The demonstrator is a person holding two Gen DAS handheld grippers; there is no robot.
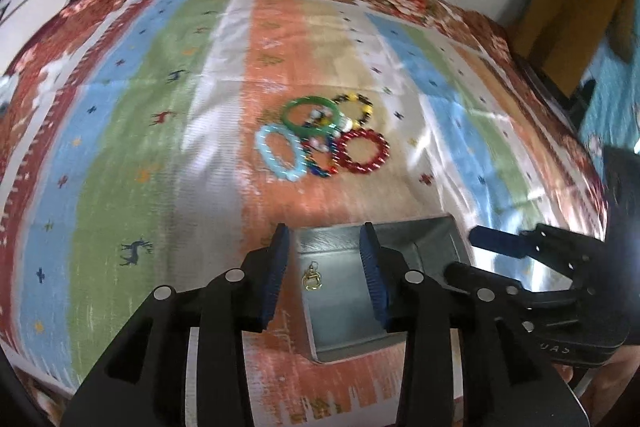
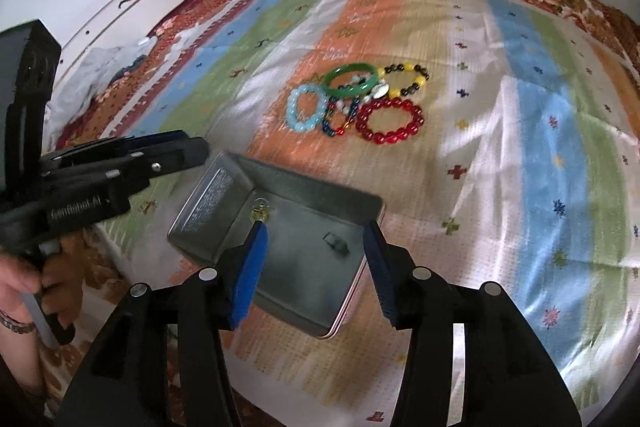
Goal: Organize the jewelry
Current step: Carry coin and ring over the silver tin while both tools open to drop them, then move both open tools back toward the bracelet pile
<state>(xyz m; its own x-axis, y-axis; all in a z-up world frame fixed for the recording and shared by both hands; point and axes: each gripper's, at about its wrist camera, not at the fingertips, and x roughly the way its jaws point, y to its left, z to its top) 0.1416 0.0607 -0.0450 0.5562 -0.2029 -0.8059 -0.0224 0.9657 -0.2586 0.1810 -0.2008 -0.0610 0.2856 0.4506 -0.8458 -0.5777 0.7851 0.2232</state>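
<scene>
Right wrist view: both the right gripper point(image 2: 316, 269) and left gripper point(image 1: 326, 277) gape wide, empty, over the open tin point(image 2: 304, 267); apparently 5 bracelets point(image 2: 356, 103) lie beyond.

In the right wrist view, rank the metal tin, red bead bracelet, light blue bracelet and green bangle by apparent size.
1. metal tin, though it sits nearest the camera
2. red bead bracelet
3. green bangle and light blue bracelet: too alike to rank
</scene>
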